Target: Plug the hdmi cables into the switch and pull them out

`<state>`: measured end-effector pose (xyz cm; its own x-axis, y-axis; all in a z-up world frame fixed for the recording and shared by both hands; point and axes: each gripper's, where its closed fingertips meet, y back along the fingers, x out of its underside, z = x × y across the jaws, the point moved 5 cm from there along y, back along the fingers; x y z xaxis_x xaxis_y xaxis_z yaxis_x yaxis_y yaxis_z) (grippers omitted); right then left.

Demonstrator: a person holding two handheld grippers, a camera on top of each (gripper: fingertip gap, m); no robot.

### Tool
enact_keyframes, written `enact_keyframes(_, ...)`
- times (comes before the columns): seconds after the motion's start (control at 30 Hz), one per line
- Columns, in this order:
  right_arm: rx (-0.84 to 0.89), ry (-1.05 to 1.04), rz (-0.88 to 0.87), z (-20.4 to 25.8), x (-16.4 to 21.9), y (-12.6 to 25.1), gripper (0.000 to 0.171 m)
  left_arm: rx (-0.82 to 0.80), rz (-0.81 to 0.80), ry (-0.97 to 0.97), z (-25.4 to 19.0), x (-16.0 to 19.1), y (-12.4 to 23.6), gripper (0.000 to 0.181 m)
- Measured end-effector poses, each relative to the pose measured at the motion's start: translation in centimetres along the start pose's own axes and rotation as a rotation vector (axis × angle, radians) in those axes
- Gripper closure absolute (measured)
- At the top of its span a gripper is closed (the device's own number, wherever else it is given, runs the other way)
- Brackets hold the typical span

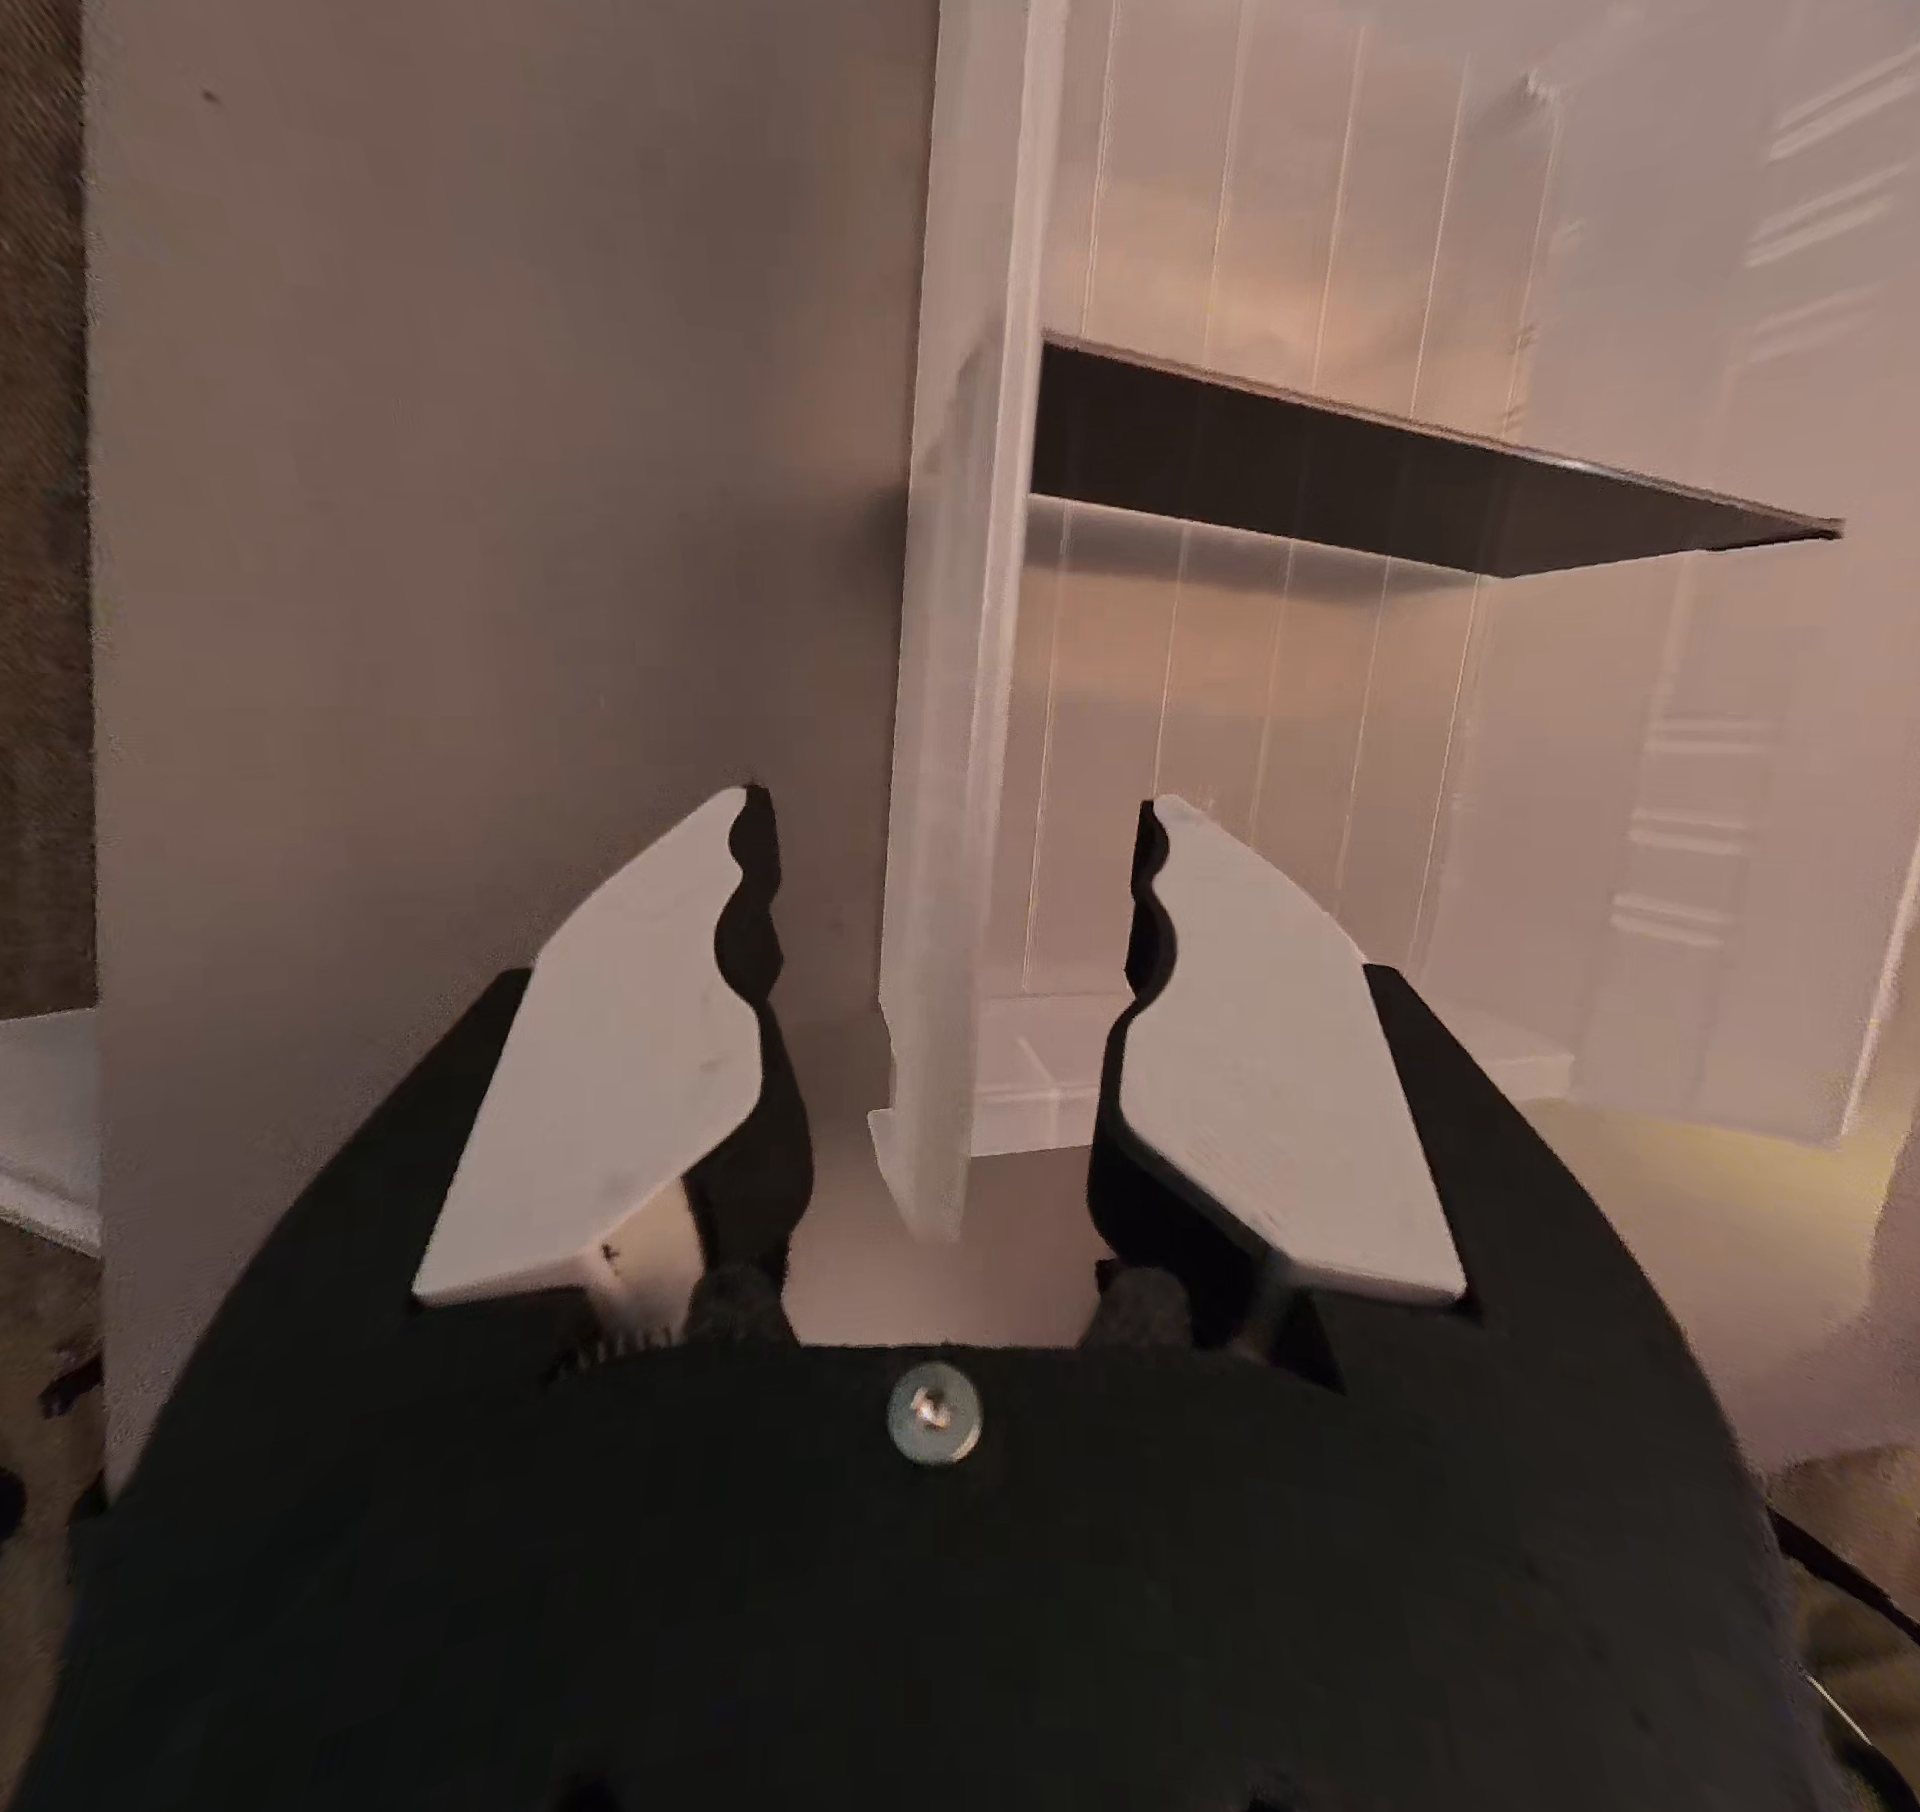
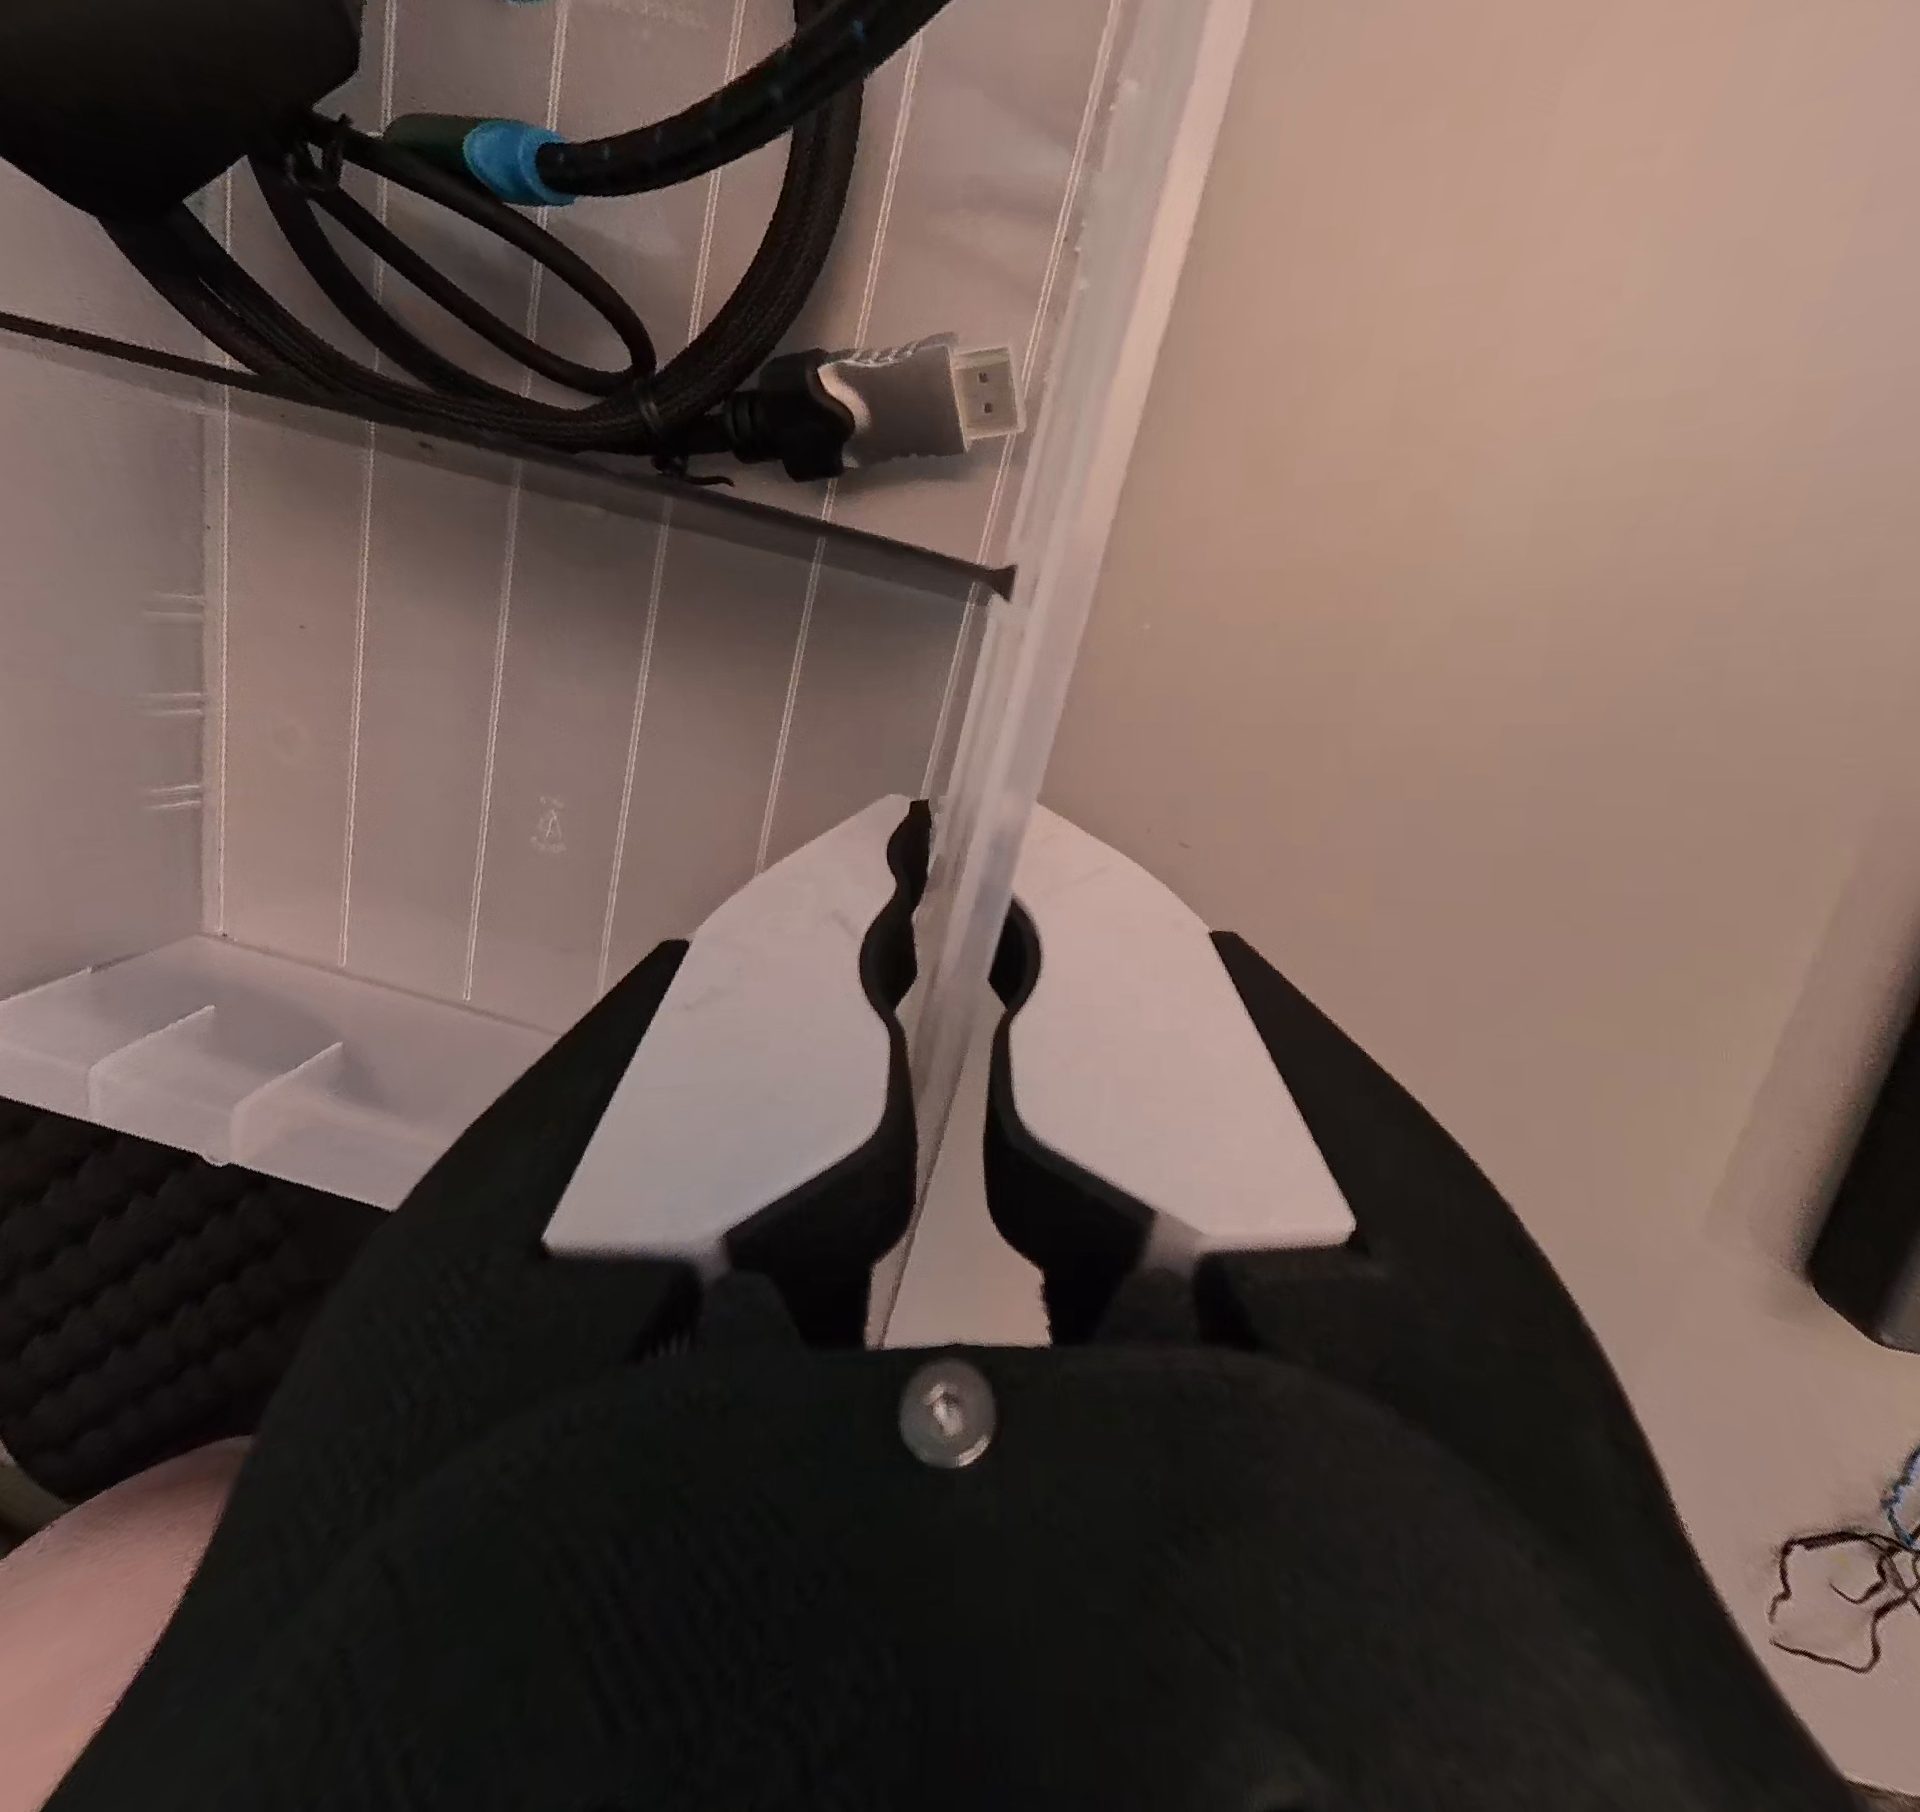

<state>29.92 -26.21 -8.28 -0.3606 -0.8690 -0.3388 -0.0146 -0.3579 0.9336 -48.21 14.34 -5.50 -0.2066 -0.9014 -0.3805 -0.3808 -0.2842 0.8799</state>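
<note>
A clear plastic bin (image 2: 1091,360) lies on a pale surface. Inside it are braided black HDMI cables, one with a grey plug (image 2: 914,401) and one with a blue collar (image 2: 509,164). The black switch (image 2: 156,48) sits in the bin's far left corner. My right gripper (image 2: 971,817) is shut on the bin's right wall. My left gripper (image 1: 956,801) is open, and the bin's left wall (image 1: 966,619) stands between its fingers without touching them. No cables show in the left wrist view.
A dark divider crosses the bin (image 2: 623,495) and also shows in the left wrist view (image 1: 1403,474). A black woven mat (image 2: 156,1274) lies beside the bin. A dark object (image 2: 1870,1222) and a tangle of thin wire (image 2: 1849,1596) lie at the right.
</note>
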Motion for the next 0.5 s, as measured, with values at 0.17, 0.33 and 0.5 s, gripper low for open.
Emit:
enact_keyframes(0.17,0.018,0.021,0.016,0.1,-0.1,-0.3,0.161,0.027,0.098,-0.018,-0.2,0.8,-1.4,0.124)
enact_keyframes(0.33,0.015,0.03,0.033,0.3,-0.2,-0.6,0.16,-0.009,0.181,-0.01,0.0,1.0,-2.5,0.163)
enact_keyframes(0.5,0.009,0.041,0.043,0.5,-0.4,-0.8,0.159,-0.125,0.239,-0.142,-0.3,1.2,-2.6,0.175)
